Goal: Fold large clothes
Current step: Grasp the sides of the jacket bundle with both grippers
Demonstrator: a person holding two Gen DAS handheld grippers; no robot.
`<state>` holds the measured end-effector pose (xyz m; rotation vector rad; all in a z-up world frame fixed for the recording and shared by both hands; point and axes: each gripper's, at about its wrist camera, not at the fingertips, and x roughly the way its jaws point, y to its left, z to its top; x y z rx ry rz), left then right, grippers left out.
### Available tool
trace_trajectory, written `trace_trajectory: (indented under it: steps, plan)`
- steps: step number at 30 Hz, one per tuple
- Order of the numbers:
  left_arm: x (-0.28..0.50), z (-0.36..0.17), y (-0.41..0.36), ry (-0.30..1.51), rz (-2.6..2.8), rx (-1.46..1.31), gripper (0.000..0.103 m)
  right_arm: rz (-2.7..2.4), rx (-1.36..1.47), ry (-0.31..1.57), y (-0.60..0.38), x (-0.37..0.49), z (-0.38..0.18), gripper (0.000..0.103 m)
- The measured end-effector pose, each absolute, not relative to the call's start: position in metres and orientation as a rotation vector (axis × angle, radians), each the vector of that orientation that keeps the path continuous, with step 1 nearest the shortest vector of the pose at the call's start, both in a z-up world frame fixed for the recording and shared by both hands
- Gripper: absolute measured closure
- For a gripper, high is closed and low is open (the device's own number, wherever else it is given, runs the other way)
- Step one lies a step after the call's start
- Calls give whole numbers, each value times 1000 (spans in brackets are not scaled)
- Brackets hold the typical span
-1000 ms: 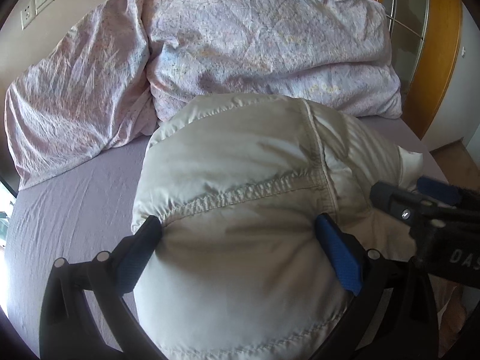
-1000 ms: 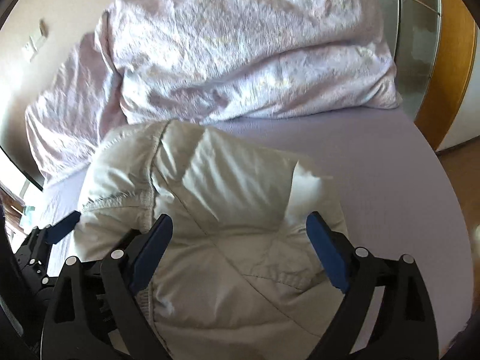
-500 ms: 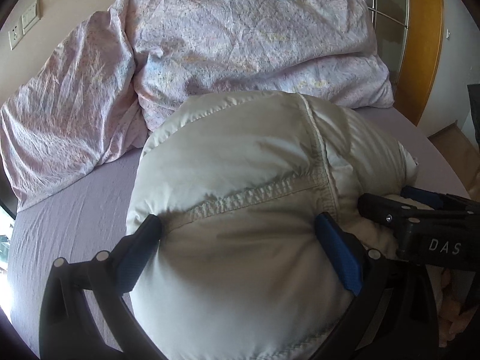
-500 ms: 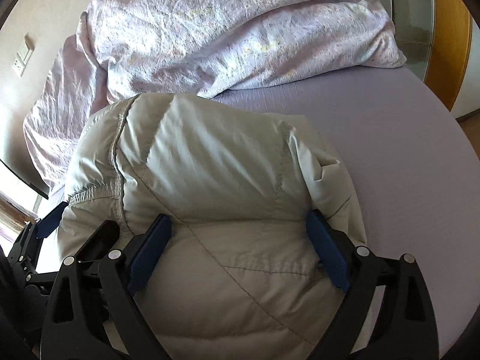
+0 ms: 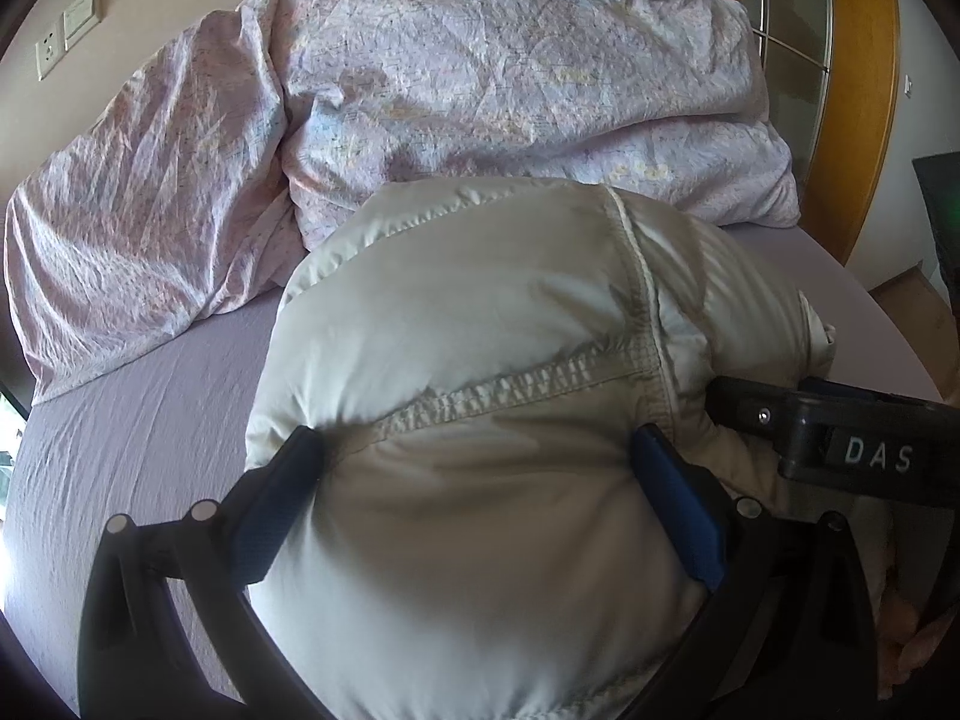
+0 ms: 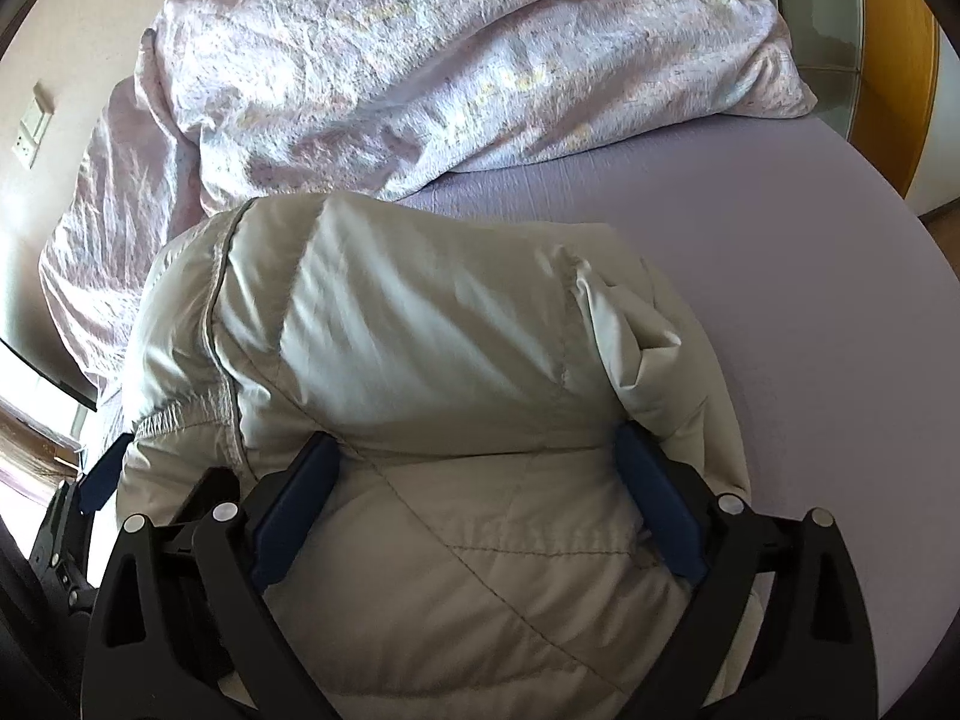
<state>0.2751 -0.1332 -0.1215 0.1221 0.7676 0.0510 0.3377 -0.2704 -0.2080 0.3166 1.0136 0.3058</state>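
Note:
A puffy cream down jacket lies bunched in a thick bundle on the lilac bed sheet. My left gripper has its jaws wide apart with the bundle pressed between the blue pads. My right gripper also stands wide, its blue pads straddling the same jacket from the other side. The right gripper's black body shows at the right of the left wrist view. The left gripper's finger shows at the left edge of the right wrist view.
A crumpled pink floral duvet is heaped at the head of the bed, just behind the jacket. A wall with sockets is at the back left. A wooden door frame stands at the right. Bare sheet lies right of the jacket.
Both grippers have pushed forward, and the jacket bundle has rolled up thicker between the jaws. The right gripper has come closer to the left one.

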Motion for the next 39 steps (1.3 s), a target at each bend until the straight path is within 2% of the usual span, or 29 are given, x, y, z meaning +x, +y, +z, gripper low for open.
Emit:
trace_trajectory:
  steps: [39]
  plan:
    - [277,-135,-133,728,67,118,2,324,317,983,-268,342,-215,5]
